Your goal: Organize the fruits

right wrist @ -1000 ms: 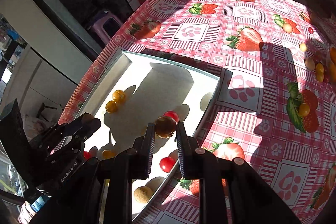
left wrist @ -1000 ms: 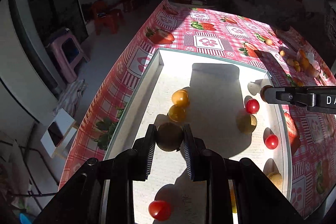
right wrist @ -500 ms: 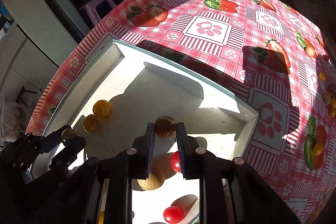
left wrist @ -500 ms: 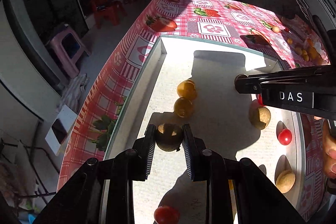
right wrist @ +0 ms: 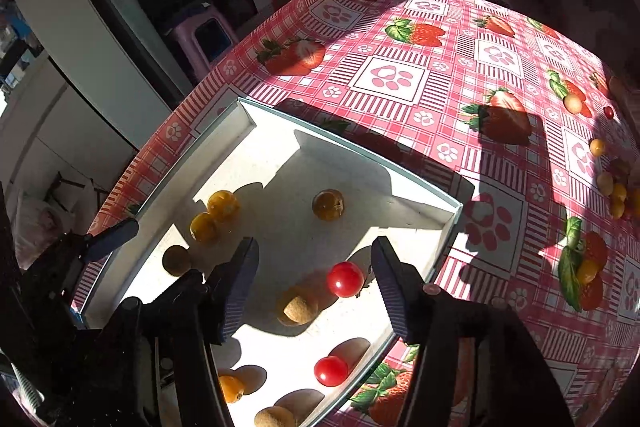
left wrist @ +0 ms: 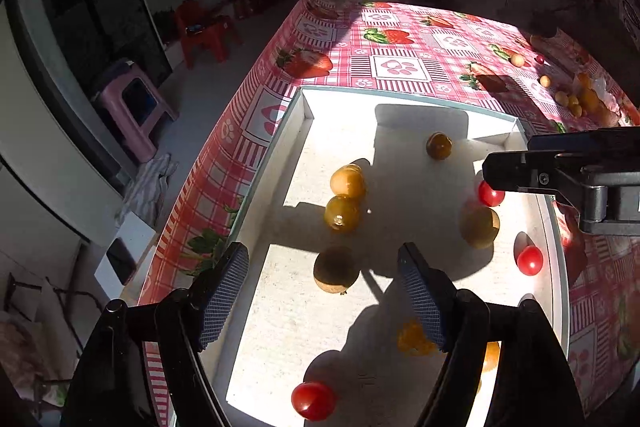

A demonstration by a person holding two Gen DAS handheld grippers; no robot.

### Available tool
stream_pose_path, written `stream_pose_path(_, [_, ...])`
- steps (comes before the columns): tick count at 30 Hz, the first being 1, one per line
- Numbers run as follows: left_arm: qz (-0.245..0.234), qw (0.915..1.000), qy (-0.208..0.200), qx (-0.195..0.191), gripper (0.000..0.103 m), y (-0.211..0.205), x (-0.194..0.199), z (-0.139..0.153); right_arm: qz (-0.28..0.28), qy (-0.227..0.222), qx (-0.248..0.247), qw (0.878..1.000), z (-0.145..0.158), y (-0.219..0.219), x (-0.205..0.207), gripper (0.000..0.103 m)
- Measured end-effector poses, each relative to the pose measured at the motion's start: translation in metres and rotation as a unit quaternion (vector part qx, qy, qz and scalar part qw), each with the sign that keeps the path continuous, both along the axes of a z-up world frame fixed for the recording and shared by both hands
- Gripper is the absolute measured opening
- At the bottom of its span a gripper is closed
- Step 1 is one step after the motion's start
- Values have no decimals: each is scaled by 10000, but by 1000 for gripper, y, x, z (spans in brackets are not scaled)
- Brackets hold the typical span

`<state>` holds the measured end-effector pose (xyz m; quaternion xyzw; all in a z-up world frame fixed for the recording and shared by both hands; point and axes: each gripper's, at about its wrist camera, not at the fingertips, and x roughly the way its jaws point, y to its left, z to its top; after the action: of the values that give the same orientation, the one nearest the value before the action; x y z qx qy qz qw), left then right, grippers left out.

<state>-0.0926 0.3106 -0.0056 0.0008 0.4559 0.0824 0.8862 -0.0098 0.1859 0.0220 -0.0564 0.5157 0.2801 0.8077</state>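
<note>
A white tray (left wrist: pixel 400 93) lies on the strawberry tablecloth with several small fruits in it. My left gripper (left wrist: pixel 322 259) is opening, its pads clear of the brown round fruit (left wrist: pixel 336 269) that rests on the tray floor just beyond them. Two orange-yellow fruits (left wrist: pixel 347 183) sit past it. My right gripper (right wrist: pixel 316 247) is opening too, with nothing pressed between its pads. A brownish-orange fruit (right wrist: pixel 328 205) lies ahead of it, and a red cherry tomato (right wrist: pixel 345 279) and a tan fruit (right wrist: pixel 298 307) lie under it. The right gripper (left wrist: pixel 516 159) also reaches in over the tray's right side.
More red tomatoes (left wrist: pixel 529 260) and orange fruits lie near the tray's right and near edges. Several loose small fruits (right wrist: pixel 612 187) sit on the tablecloth at the far right. The table's left edge drops to the floor, where a pink stool (left wrist: pixel 132 103) stands.
Both grippers went from shut on a fruit to open. The brown fruit now lies on the tray floor under the left one, and the brownish-orange fruit lies ahead of the right one.
</note>
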Motion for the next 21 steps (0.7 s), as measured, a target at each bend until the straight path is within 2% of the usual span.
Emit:
stream_pose_path(4, [111, 9998, -94, -108, 78, -3, -13, 7, -142, 32, 14, 9999, 6, -19, -16, 81])
stream_pose_path(5, [156, 9997, -118, -173, 78, -3, -17, 9, -193, 36, -4, 9998, 6, -22, -20, 81])
stream_pose_path(6, [197, 9994, -139, -231, 84, -3, -20, 10, -234, 43, -35, 9997, 5, -26, -24, 82])
stream_pose_path(7, [241, 9992, -174, -268, 103, -4, -24, 12, -261, 54, -63, 9996, 4, -29, -27, 83])
stream_pose_path(12, [347, 9978, -467, -319, 103, -6, -49, 22, -339, 47, -217, 9992, 2, -43, -52, 87])
stream_pose_path(15, [432, 9973, -418, -420, 103, -3, -59, 23, -384, 50, -244, 9990, 0, -47, -66, 98])
stream_pose_path(21, [650, 9974, -269, -140, 103, -7, -75, 23, -523, -70, -445, 9976, 4, -51, -90, 98])
